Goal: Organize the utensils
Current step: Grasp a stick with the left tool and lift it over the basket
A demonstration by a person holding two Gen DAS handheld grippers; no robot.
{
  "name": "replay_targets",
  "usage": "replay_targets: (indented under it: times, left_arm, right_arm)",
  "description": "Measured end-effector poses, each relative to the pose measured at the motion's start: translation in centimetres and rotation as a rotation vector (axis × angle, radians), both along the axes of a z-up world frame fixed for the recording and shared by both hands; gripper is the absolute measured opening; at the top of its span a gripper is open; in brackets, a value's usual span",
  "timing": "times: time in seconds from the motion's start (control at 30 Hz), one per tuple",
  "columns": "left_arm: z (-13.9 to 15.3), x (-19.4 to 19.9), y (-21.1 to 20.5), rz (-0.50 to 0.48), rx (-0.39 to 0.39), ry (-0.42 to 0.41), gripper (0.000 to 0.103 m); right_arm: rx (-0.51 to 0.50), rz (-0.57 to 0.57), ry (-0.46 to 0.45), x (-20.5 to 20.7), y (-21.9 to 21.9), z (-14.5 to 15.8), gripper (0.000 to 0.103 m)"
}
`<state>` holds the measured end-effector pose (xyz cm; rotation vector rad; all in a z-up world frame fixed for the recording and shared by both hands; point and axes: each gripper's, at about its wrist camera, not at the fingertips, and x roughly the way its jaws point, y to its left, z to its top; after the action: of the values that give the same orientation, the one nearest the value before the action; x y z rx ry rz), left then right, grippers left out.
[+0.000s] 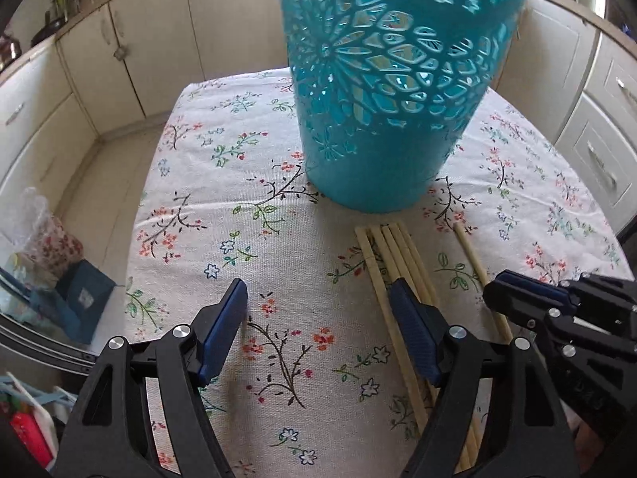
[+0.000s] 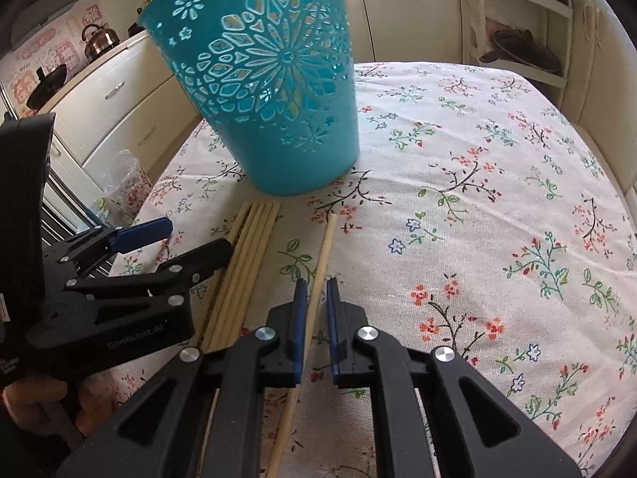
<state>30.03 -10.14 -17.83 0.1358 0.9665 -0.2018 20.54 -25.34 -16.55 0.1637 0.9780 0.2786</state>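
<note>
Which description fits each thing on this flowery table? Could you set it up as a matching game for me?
Things:
1. basket
2. bundle of chopsticks
3. left gripper
4. right gripper

Descriptions:
A. jaws wide apart
B. teal, upright on the tablecloth
C. jaws nearly together, lone chopstick seen between them
D. lying side by side in front of the basket

Pairs: 1-B, 2-D, 3-A, 4-C

We are in a home kitchen: cream cabinets [image 1: 131, 51], a copper kettle [image 2: 99, 42] on the counter, a floral tablecloth [image 2: 477, 199].
</note>
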Motion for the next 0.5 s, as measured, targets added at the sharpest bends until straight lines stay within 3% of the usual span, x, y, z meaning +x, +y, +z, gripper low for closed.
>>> replay_targets:
  times: [0.13,0.2,0.27,0.3,0.5]
  left_arm:
    - [-0.1,0.3,-1.0,-0.028,0.009,0.02,0.058]
    - [0.0,0.5,-1.7,-0.066,0.002,0.012,0.043]
    - [0.2,0.8,-2.2,-0.107,-0.001,0.02,0.022]
    - [0.2,1.0,-2.3,-0.114,-0.007,0.03,0.018]
    - [0.4,2.5,-2.3,-0.122,0.002,0.126,0.016]
  right_arm:
    - [0.011,0.001,-0.003,0.2,0.2,0.1,0.018]
    - [0.017,0.006,-0.012,0.3,0.4,0.1,0.022]
    - [0.009,0.009,-0.02,0.3,0.7,0.2,0.023]
    - [0.007,0.01,-0.02,0.3,0.8,0.2,0.023]
    - [0.018,-0.01,-0.023,0.6,0.5,0.2,0.023]
